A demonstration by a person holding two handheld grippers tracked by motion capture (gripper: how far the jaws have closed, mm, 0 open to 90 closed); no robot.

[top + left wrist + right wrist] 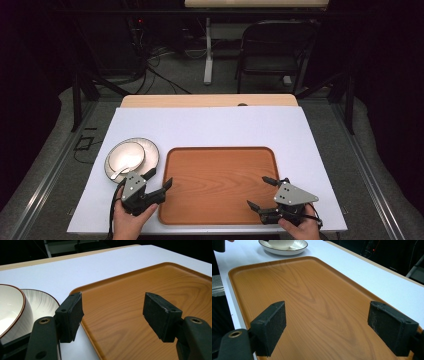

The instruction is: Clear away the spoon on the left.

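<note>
Wooden tray (220, 185), bare, centred near table's (210, 125) front edge. Bowl (125, 156) on plate (150, 150) at left edge. Left gripper (159, 181) and right gripper (259, 192), both wide, holding nothing, above tray's front corners.

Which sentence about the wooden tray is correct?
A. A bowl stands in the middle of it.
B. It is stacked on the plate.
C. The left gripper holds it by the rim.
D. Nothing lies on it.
D: the wooden tray shows bare wood grain across its whole surface, while the bowl sits on the plate on the table to the left of it.
</note>
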